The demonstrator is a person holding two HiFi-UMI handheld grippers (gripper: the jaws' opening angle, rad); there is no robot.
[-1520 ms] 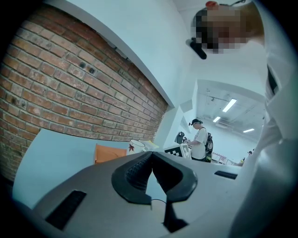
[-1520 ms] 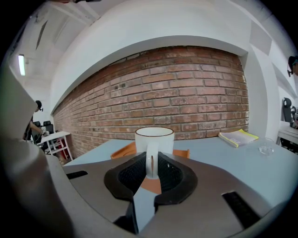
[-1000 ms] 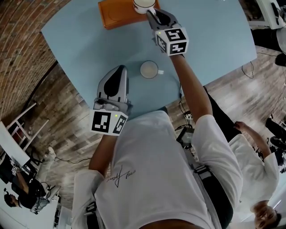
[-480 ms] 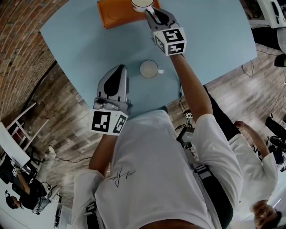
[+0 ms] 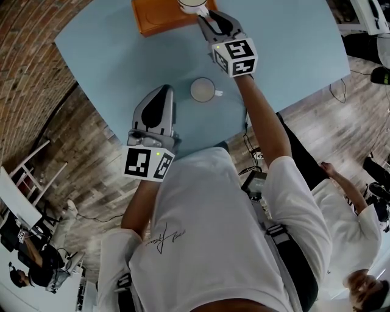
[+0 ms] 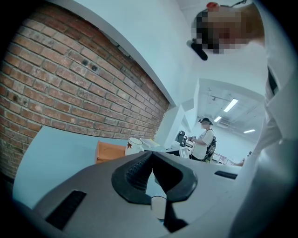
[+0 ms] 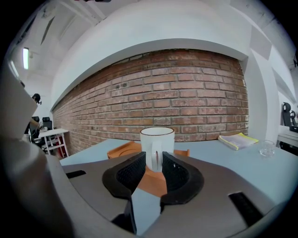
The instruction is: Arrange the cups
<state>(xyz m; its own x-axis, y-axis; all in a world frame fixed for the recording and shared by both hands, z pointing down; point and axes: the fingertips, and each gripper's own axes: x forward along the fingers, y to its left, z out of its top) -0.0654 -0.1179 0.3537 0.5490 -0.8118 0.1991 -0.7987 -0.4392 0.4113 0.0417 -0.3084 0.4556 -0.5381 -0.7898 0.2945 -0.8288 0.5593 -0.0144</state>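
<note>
A white cup (image 7: 157, 146) with a dark rim stands on the orange tray (image 7: 125, 149) at the far side of the blue table. Its handle faces my right gripper (image 7: 151, 169) and sits between the jaws, which are opening; thin gaps show on both sides of the handle. In the head view that cup (image 5: 194, 5) is cut by the top edge, with the right gripper (image 5: 204, 15) just behind it. A second white cup (image 5: 203, 90) stands on the bare table. My left gripper (image 5: 160, 91) hovers left of it, fingertips together and holding nothing.
The tray (image 5: 158, 18) lies at the table's (image 5: 292, 42) far edge. A yellow-edged book (image 7: 237, 139) and a small glass (image 7: 267, 148) sit on the right of the table. A brick wall runs behind. A person (image 6: 203, 139) stands far off.
The right gripper and the cup on the tray have shifted slightly toward the picture's top. The left gripper has kept still.
</note>
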